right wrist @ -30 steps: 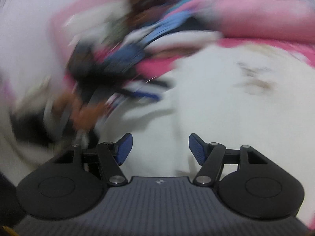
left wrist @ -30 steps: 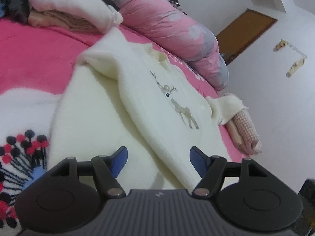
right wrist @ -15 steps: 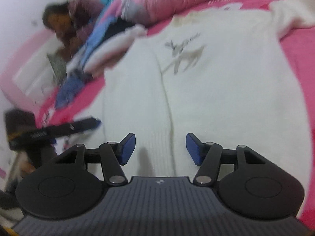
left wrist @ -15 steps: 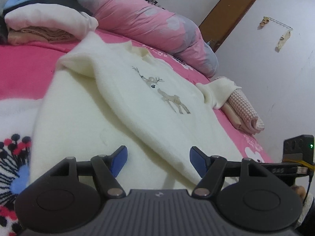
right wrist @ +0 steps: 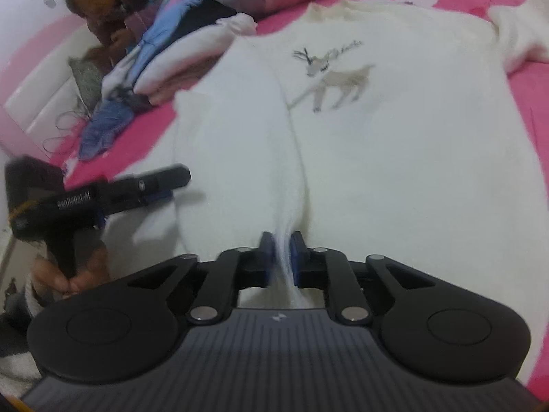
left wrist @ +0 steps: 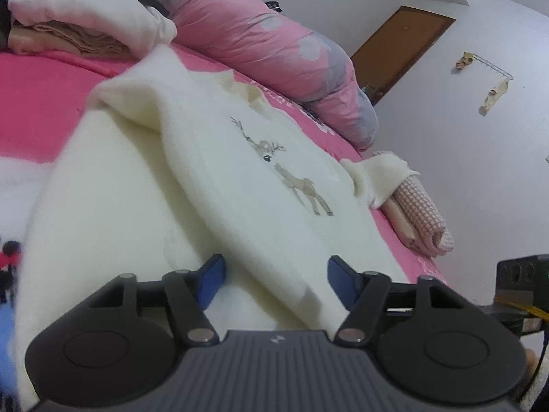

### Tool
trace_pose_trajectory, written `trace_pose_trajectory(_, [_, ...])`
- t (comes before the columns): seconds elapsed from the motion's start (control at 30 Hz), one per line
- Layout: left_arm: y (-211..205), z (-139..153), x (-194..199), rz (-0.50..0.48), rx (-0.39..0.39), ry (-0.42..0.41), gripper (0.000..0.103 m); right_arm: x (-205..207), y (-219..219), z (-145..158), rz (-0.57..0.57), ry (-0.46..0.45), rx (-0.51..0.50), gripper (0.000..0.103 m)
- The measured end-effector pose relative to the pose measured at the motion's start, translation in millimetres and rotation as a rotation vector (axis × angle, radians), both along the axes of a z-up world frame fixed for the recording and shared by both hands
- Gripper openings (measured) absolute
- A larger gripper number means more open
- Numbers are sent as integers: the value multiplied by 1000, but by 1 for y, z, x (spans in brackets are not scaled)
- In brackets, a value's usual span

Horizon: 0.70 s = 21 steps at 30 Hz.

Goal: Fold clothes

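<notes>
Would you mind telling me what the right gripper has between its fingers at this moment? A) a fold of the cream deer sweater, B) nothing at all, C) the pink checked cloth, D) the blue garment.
A: the right gripper is closing its jaws on a pinched ridge of the cream deer sweater at its near edge.

Room light's pretty soft and even, kinda cool-white, no harsh glare anywhere, just faint shadows under the folds of the cream sweater [left wrist: 219,158] and a soft one beside the left gripper [right wrist: 103,195] around 9 o'clock in the right wrist view. Both views bend hard at the edges, dark corners. The right one's smeary with motion blur, worst toward 10 o'clock.
</notes>
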State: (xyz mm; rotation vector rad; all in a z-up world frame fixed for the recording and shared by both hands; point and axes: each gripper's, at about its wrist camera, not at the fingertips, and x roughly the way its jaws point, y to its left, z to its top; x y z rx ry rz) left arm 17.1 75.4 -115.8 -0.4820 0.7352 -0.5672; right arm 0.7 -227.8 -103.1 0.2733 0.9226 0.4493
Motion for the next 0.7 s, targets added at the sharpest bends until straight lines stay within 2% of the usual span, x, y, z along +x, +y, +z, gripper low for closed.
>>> trace_pose_trajectory(0.07, [0, 0, -1, -1, 16, -14, 56, 0, 2, 0, 10, 0, -8, 22])
trace_pose_trajectory(0.13, [0, -1, -2, 3, 32, -25, 50, 1, 7, 0, 25, 1, -20, 24])
trace_pose_trajectory(0.17, [0, -1, -3, 7, 36, -28, 47, 1, 9, 1, 32, -2, -24, 22])
trace_pose_trajectory(0.2, [1, -1, -3, 12, 39, -30, 41, 1, 11, 1, 37, -6, -26, 9])
trace_pose_trajectory(0.23, [2, -1, -3, 17, 35, -28, 38, 0, 10, 4, 35, -14, -6, 4])
trace_pose_trajectory(0.3, [9, -1, -1, 15, -15, -17, 38, 0, 8, 15, 32, -43, 48, 4])
trace_pose_trajectory(0.4, [21, -2, 5, -4, -147, 9, 41, -3, 2, 48, 34, -148, 173, 4])
trace_pose_trajectory(0.47, [27, -4, 11, -21, -232, 22, 39, 1, -1, 68, 37, -190, 247, 4])
trace_pose_trajectory(0.5, [29, -4, 14, -25, -261, 22, 35, 6, -1, 74, 46, -196, 270, 4])
trace_pose_trajectory(0.63, [47, 5, 27, 0, -351, -14, 22, 52, 22, 105, 118, -191, 290, 4])
trace_pose_trajectory(0.7, [64, 17, 34, 38, -392, -56, 20, 90, 48, 132, 189, -207, 276, 4])
